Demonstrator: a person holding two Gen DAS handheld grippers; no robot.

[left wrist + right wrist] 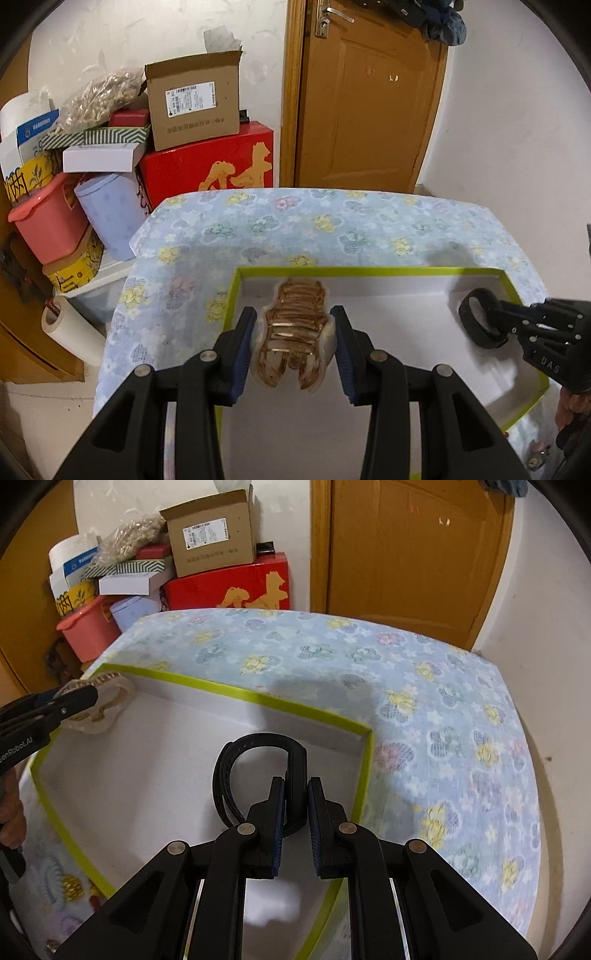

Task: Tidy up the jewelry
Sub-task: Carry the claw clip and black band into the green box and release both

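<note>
My left gripper [294, 325] is shut on a brown and cream hair claw clip [295, 332] and holds it over the left part of a shallow white box with a lime-green rim [369, 268]. The clip also shows in the right wrist view [107, 698]. My right gripper [296, 794] is shut on a black band [258, 771], a looped strap, inside the box [236, 693] near its right wall. In the left wrist view the band [480, 317] and the right gripper [506, 314] sit at the box's right end.
The box lies on a table with a blue floral cloth [424, 686]. Stacked cartons, a red box [207, 162], a pink tub [48, 221] and a paper roll [70, 328] crowd the left. A brown door [369, 103] stands behind. Small items [70, 882] lie on the cloth near the box's front left.
</note>
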